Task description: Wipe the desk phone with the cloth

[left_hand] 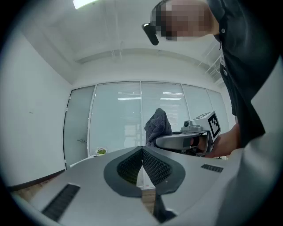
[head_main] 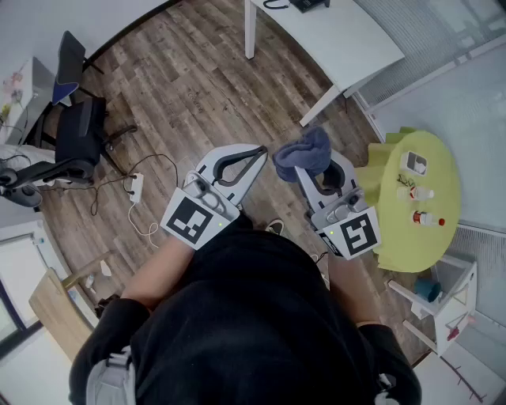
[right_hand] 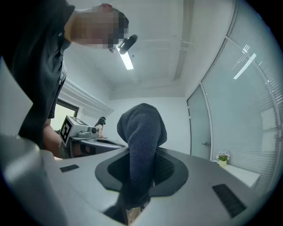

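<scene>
- Head view: the person stood on a wooden floor (head_main: 198,87), holding both tools out in front at about the same height. The left tool (head_main: 257,156) had its jaws closed together and held nothing. The right tool (head_main: 304,172), just beside it, gripped a blue-grey cloth (head_main: 304,152) that bunched up over its tip. The desk phone (head_main: 308,4) lay on a white bench (head_main: 348,39) at the top edge of the view, only partly in frame and well apart from both tools. A round table with a yellow-green cover (head_main: 395,233) stood at the right and carried small bottles (head_main: 421,194)
- Left gripper view: the left tool (left_hand: 142,159) pointed upward toward glass wall panels (left_hand: 119,119). Its ribbed pads met with nothing between them. Beyond it, the right tool (left_hand: 185,139) showed side-on with the cloth (left_hand: 157,126) standing up from its end
- Right gripper view: the right tool (right_hand: 141,174) was clamped on the cloth (right_hand: 141,132), which rose from between the pads in a rounded hump. The left tool (right_hand: 84,132) showed at the left, beside the person's dark sleeve (right_hand: 40,66)
</scene>
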`<control>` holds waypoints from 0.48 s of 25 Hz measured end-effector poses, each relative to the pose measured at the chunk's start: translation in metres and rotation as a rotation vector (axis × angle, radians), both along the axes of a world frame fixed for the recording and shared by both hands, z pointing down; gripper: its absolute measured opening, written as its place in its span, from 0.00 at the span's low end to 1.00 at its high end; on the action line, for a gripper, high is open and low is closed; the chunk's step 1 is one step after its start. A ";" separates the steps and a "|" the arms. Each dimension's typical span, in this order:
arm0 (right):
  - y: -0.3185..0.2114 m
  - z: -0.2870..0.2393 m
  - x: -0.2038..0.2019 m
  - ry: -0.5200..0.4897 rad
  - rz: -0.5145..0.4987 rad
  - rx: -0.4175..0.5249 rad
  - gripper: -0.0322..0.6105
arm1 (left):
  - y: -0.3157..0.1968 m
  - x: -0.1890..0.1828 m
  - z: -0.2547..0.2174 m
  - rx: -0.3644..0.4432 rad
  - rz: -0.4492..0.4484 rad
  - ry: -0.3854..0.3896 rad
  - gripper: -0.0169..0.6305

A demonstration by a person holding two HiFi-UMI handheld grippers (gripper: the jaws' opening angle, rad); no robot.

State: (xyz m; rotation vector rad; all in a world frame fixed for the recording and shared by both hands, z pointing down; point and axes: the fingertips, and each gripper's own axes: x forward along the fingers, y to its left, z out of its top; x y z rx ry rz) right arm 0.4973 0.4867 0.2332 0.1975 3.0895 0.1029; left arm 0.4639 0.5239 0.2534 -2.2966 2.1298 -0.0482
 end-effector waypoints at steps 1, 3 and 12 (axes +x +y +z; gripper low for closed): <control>0.003 0.000 0.000 0.001 -0.005 -0.002 0.21 | 0.002 0.000 0.000 -0.001 0.000 0.000 0.04; 0.007 0.000 -0.001 0.005 -0.011 -0.004 0.21 | 0.006 0.000 0.000 -0.004 -0.001 0.005 0.04; 0.013 0.004 -0.027 0.023 0.003 0.002 0.21 | 0.012 -0.028 -0.001 0.011 -0.014 0.015 0.04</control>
